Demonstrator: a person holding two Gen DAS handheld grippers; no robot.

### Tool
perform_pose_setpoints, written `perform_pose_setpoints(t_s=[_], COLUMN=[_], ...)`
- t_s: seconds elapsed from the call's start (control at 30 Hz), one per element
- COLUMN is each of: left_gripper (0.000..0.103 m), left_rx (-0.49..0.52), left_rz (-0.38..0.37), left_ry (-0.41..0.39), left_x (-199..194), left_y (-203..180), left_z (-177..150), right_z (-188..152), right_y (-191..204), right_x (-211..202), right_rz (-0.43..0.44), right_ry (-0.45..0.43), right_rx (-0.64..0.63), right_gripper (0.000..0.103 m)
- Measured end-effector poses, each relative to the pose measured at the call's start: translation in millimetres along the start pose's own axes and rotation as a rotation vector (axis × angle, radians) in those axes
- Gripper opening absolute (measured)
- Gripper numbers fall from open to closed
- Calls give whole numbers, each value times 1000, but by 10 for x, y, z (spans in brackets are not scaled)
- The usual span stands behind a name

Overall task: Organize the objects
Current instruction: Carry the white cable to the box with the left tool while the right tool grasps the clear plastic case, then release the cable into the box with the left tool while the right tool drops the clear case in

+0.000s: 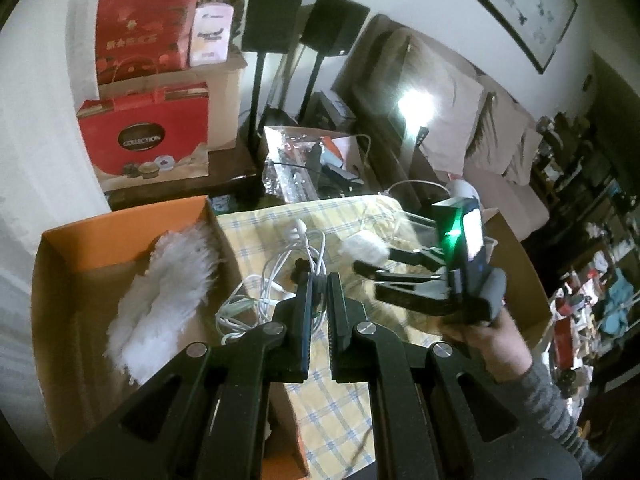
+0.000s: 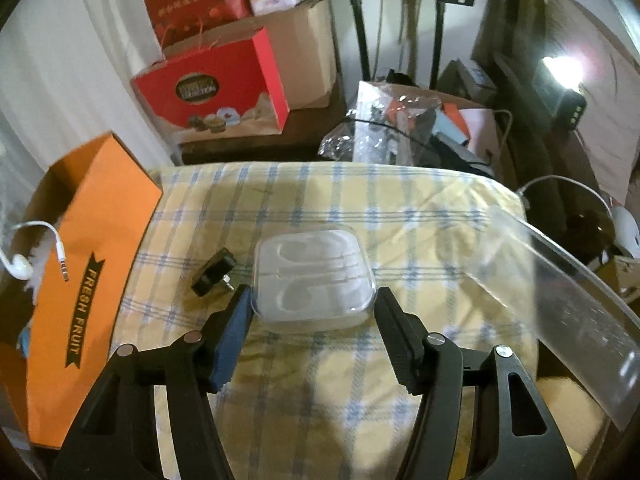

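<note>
Cluttered living room; a yellow-and-blue plaid cloth (image 2: 320,380) covers the work surface. Left gripper (image 1: 319,282): jaws pressed nearly together, pinching the white earphone cable (image 1: 272,280), whose loops hang toward 9 o'clock over the cloth. Orange cardboard box (image 1: 120,228), at 9 o'clock of this gripper, contains a white fluffy duster head (image 1: 160,296). Right gripper (image 2: 314,300): jaws spread, one on each side of a clear plastic earphone case (image 2: 316,280) that lies flat on the cloth; contact cannot be determined. Black knob (image 2: 212,272) just beside the case at 9 o'clock. Red gift boxes (image 2: 212,88) at 12 o'clock, well apart.
</note>
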State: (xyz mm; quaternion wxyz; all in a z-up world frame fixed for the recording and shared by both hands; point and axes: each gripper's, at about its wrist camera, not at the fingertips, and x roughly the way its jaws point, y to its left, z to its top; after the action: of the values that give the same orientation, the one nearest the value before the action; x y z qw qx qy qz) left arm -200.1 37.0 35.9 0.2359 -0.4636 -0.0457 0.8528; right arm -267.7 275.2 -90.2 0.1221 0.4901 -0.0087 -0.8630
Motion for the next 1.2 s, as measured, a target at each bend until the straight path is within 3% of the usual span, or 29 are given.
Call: perform_pose_setpoints(t_s=[0.27,0.67,0.9,1.2], left_gripper=[6,6,6,6], left_rx=[-42,-149,-201,-227], left_rz=[33,104,104,107], left_ry=[-11,51,88,115], left_x=[-211,-83,67,127], left_y=[213,742,924,1069], left_z=[-160,-525,-711,-870], right_z=[-56,-141,-230,-290], right_y=[174,1102,1636,1991], right_x=[-456,-989,-931,-663], right_rz=[45,208,232,237], right_ry=[-55,-128,-115,-74], right_rx=[-13,-146,-233,-286], right_gripper=[63,63,63,63])
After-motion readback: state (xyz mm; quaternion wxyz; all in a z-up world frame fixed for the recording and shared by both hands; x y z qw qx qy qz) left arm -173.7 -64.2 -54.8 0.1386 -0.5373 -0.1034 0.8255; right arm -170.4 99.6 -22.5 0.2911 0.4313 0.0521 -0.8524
